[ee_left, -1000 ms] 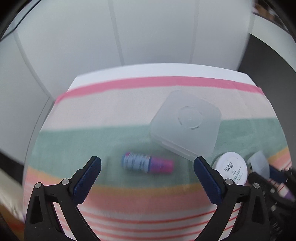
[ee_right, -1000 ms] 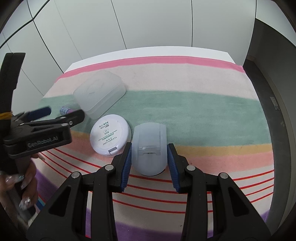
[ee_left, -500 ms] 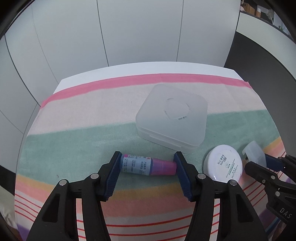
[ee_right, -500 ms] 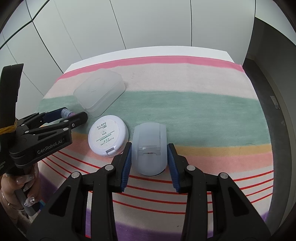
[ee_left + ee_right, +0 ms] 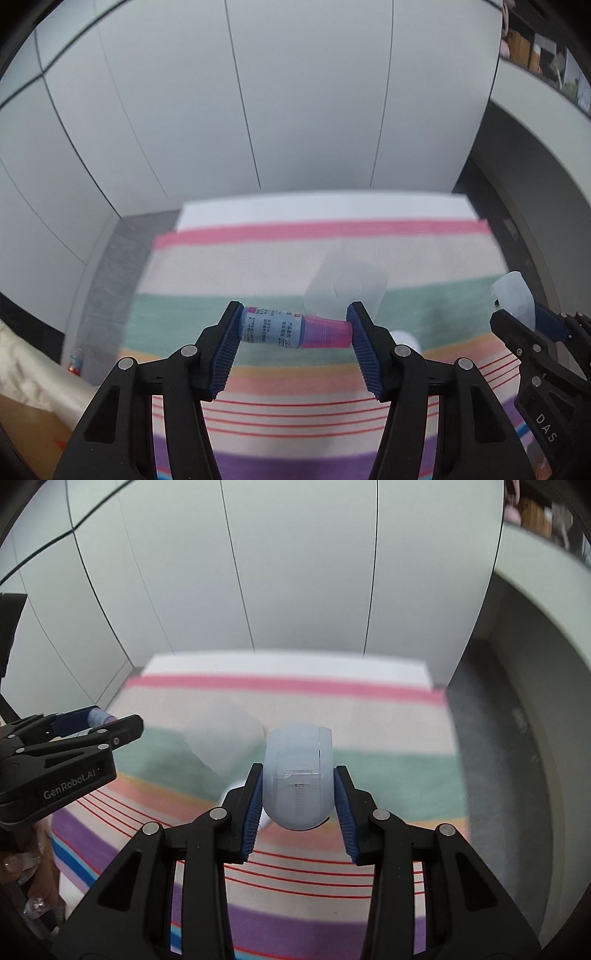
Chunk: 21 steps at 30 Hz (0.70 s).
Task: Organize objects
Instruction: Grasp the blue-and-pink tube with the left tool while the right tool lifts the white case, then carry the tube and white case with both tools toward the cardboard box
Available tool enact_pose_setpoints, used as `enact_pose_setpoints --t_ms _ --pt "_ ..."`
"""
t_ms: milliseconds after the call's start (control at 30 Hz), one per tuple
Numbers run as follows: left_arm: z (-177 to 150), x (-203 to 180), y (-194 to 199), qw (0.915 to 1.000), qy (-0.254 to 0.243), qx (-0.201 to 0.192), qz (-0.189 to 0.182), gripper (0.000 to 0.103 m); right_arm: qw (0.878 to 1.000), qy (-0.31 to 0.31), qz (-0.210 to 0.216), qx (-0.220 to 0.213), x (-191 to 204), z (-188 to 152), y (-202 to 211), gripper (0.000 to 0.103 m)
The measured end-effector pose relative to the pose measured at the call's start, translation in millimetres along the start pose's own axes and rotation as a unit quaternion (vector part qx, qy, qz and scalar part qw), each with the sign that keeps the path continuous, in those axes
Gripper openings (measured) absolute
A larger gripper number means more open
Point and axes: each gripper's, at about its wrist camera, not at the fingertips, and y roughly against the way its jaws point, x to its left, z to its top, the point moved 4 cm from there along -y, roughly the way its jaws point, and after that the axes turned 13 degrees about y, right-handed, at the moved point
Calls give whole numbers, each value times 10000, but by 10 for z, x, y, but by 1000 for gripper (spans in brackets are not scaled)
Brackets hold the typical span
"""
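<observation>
Both grippers angle steeply downward over a table covered by a striped cloth (image 5: 258,373), and each holds something clear of the surface.

The left gripper (image 5: 294,341) has its jaws drawn in to a narrow gap and clamped endwise on a small bottle (image 5: 291,329) — blue-labelled body against the left pad, pink cap against the right. The bottle lies crosswise between the blue ribbed pads, roughly level, with the cloth's green and peach bands blurred below it. In the right wrist view the same gripper enters from the left edge, and part of the person's hand (image 5: 22,864) with decorated nails shows beneath it.

The right gripper (image 5: 298,805) is nearly closed, its pads pressing both sides of a translucent white plastic case (image 5: 297,779) with a rounded end and a small catch on its face. The case is lifted off the cloth and juts forward beyond the fingertips. Whether anything is inside it cannot be told.

On the table behind, a frosted square lidded box (image 5: 345,284) sits on the pale and green bands, blurred; its lid appears on and its contents cannot be made out. A round white tin (image 5: 406,338) shows only as a sliver just behind the left gripper's right finger — near the box, apart from both held items.
</observation>
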Motion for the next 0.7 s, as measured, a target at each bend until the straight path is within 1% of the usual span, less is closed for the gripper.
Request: enact_pose_setpoints --t_ms 100,200,333,400,533,633,700 --pt "164 6 457 9998 66 -200 -20 59 9996 80 -175 -211 1 234 475 39" --pt "275 0 879 9993 87 -376 -19 59 9988 143 -336 -333 14 396 849 39" --pt "343 21 1363 9982 125 -575 -108 59 9981 109 -467 -384 13 550 1306 39" --pt "351 35 1574 9977 165 -645 -159 59 9981 72 -465 -399 0 584 1455 39" --pt "350 71 1815 9971 246 -695 -187 59 9973 107 -544 -490 23 637 1747 38" --pt "307 82 1937 9968 269 -723 -205 59 9971 121 -544 -527 64 630 1869 39" --pt "263 85 2016 9965 288 -770 -149 59 9970 134 -540 -545 83 621 1938 39"
